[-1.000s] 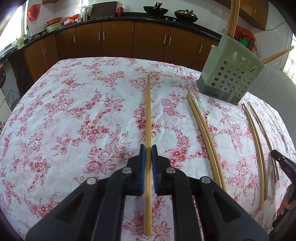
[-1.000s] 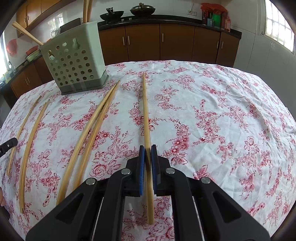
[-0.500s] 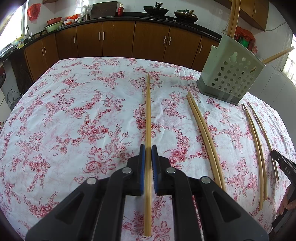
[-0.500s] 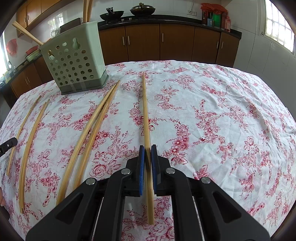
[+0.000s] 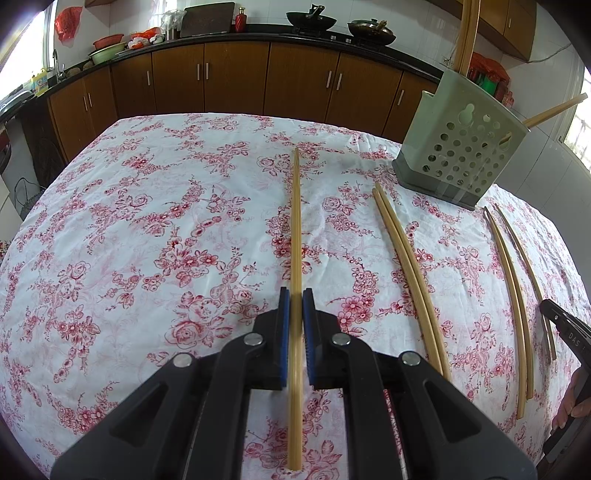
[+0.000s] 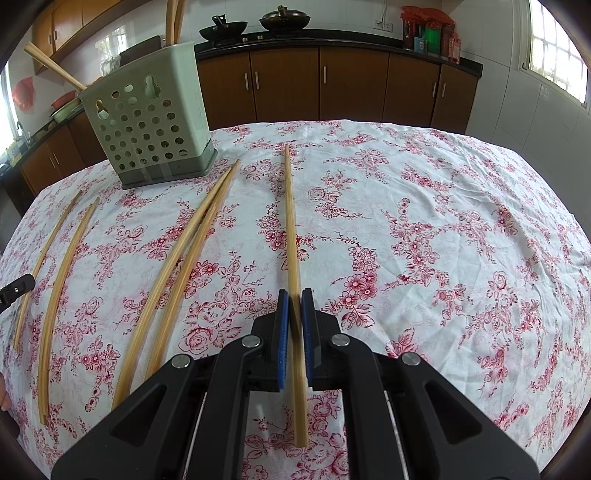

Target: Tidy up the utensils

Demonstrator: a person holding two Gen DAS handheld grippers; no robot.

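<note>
My left gripper (image 5: 296, 299) is shut on a long bamboo chopstick (image 5: 295, 221) that runs forward over the floral tablecloth (image 5: 147, 240). My right gripper (image 6: 294, 297) is shut on another chopstick (image 6: 290, 214) the same way. A pale green perforated utensil holder (image 5: 461, 147) stands at the far right of the left wrist view and at the far left of the right wrist view (image 6: 147, 122), with chopsticks standing in it. Two pairs of chopsticks lie on the cloth: one pair (image 6: 184, 266) near the middle, one pair (image 6: 55, 273) farther left.
Brown kitchen cabinets (image 5: 240, 77) with a black counter, woks (image 5: 310, 18) and bowls line the wall behind the table. The other gripper's tip (image 5: 565, 328) shows at the right edge of the left wrist view. A window (image 6: 557, 44) is at the right.
</note>
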